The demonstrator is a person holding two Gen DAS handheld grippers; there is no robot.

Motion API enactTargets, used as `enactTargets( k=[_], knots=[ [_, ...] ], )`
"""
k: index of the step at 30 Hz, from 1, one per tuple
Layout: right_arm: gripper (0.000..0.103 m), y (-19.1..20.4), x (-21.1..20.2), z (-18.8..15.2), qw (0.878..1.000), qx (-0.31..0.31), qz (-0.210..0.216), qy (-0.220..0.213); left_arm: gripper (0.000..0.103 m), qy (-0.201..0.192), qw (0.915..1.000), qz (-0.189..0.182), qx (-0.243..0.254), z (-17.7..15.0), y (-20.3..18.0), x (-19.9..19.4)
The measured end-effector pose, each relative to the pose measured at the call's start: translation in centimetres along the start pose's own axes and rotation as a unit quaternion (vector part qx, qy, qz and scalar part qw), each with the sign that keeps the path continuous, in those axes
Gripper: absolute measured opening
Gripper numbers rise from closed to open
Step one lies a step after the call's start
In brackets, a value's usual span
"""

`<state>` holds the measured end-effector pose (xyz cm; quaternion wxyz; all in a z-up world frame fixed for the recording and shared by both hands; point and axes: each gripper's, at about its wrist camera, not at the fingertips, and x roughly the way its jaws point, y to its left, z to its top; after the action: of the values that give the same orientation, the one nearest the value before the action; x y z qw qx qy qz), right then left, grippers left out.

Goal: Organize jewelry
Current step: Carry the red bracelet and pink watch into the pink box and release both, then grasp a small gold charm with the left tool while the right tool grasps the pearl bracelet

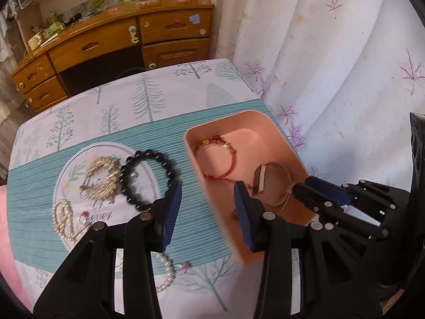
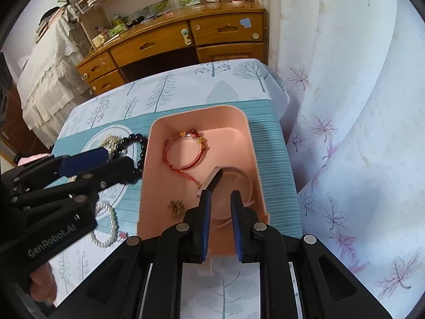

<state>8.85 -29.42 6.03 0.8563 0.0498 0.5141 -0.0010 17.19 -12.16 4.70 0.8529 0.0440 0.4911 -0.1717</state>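
On table: pink tray (image 2: 255, 143) sits on teal striped mat (image 1: 191, 228)
Tray contents: red cord bracelet (image 2: 186, 150), watch (image 2: 212, 179) with pale strap, small gold piece (image 2: 177, 207)
Left of tray: black bead bracelet (image 1: 148, 178), gold chain (image 1: 102, 178), pearl strand (image 1: 63, 220) (all on the mat)
Left gripper (image 1: 208, 212): fingers spread wide, empty, straddling tray's near-left wall
Right gripper (image 2: 221, 220): fingers parted, over tray's near end by the watch strap; contact with strap unclear

Both grippers are matte black plastic with silver round rivets at the linkage joints — the fingers (image 2: 205, 220) carry ribbed blue pads. The left gripper (image 2: 106, 159) bears white "GenRobot.AI" lettering on its body.
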Motion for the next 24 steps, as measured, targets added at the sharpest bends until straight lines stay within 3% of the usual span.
enactTargets(
  k=[15, 19, 24],
  knots=[
    [0.016, 3.3, -2.6, -3.5, 0.999, -0.029, 0.032, 0.007, 0.038, -0.018, 0.9995, 0.023, -0.014, -5.1, 2.8, -5.2],
    [0.025, 4.4, -3.3, -4.1, 0.998, -0.033, 0.05, 0.009, 0.038, -0.019, 0.9992, 0.031, -0.016, -6.2, 3.2, -6.1],
    [0.026, 5.7, -4.0, -4.2, 0.997, -0.049, 0.057, 0.007, 0.038, -0.019, 0.9985, 0.05, -0.013, -7.5, 4.2, -7.0]
  ],
)
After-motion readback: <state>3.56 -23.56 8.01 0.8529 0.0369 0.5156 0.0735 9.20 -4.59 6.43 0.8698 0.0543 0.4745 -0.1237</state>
